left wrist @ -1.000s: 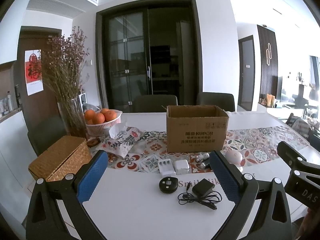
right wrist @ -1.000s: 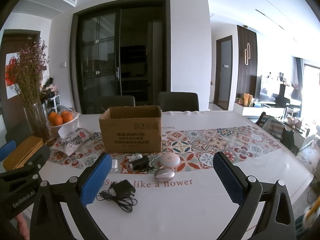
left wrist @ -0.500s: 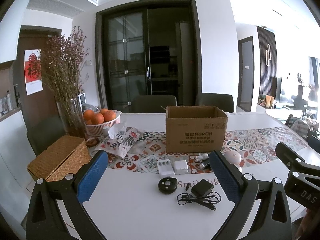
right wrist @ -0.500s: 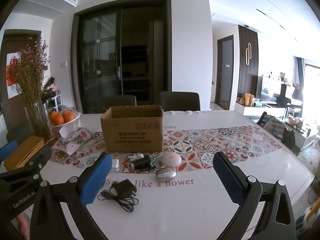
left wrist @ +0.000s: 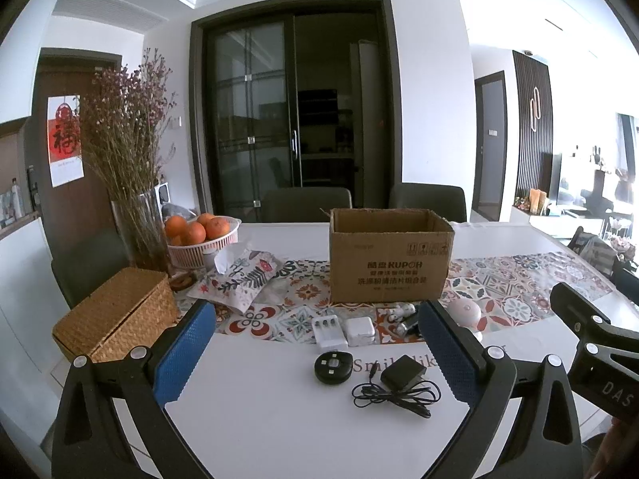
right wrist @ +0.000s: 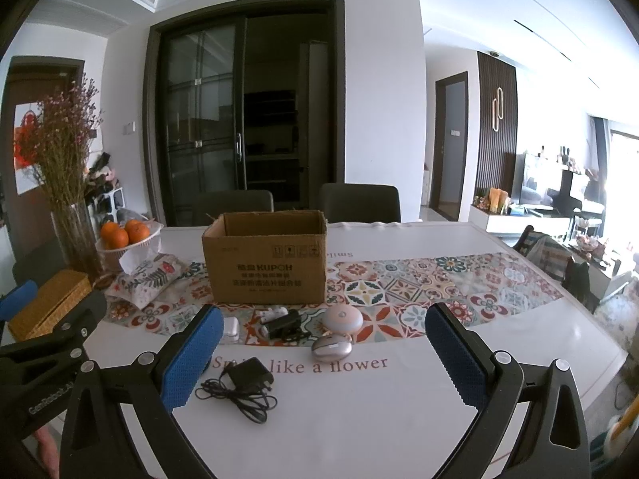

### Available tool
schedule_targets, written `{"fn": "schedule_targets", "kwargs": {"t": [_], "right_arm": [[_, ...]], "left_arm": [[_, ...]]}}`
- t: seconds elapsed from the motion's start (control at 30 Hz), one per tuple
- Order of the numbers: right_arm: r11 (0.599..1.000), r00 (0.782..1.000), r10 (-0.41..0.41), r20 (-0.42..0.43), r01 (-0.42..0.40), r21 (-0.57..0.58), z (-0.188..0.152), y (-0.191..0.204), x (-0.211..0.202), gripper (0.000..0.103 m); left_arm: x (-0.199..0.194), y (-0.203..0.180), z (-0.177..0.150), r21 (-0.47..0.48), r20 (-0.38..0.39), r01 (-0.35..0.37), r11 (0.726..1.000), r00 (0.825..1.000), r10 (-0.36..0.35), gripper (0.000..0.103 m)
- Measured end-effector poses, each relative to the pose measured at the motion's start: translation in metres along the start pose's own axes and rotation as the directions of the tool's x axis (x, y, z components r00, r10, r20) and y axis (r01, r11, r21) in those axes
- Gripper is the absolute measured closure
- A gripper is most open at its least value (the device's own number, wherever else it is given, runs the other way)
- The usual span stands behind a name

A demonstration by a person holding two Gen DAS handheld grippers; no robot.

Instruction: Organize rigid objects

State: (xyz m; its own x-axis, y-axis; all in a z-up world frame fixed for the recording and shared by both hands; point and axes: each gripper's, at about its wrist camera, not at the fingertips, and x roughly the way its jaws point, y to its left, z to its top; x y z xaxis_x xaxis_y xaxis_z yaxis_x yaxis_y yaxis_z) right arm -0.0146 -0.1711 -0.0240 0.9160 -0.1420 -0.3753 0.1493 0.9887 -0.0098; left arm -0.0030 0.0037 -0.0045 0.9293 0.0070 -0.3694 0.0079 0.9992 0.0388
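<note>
Barely a drift since a second ago: left gripper (left wrist: pixel 319 359) and right gripper (right wrist: pixel 319 353) hover wide open, empty; brown open-topped cardboard box (right wrist: pixel 265 257) awaits mid-table, nothing packed.

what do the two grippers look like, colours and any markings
Both are matte black frames with silver screws and blue dimpled pads on the fingers. The left gripper shows white "GenRobot.AI" lettering on its side; the right gripper shows "DAS". No cables or sleeves visible.

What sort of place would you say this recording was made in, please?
Most likely a home dining area: a dining table with a patterned runner, upholstered chairs behind it, a bowl of oranges, and a living room beyond.
</note>
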Motion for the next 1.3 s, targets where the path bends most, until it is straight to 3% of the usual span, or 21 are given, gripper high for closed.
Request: {"fn": "schedule_targets", "kwargs": {"t": [0.97, 1.3], "right_arm": [[1.0, 1.0, 0.005, -0.006, -0.005, -0.01, -0.002, 0.005, 0.0, 0.001], [0.999, 0.997, 0.034, -0.07, -0.036, -0.027, -0.012, 0.013, 0.019, 0.001]], "left_arm": [[0.005, 0.003, -0.005, -0.008, -0.02, 0.004, 1.0, 1.0, -0.004, 0.0], [0.022, 0.01, -0.014, -0.005, -0.101, -0.008, 1.0, 0.995, 0.007, 0.0]]}}
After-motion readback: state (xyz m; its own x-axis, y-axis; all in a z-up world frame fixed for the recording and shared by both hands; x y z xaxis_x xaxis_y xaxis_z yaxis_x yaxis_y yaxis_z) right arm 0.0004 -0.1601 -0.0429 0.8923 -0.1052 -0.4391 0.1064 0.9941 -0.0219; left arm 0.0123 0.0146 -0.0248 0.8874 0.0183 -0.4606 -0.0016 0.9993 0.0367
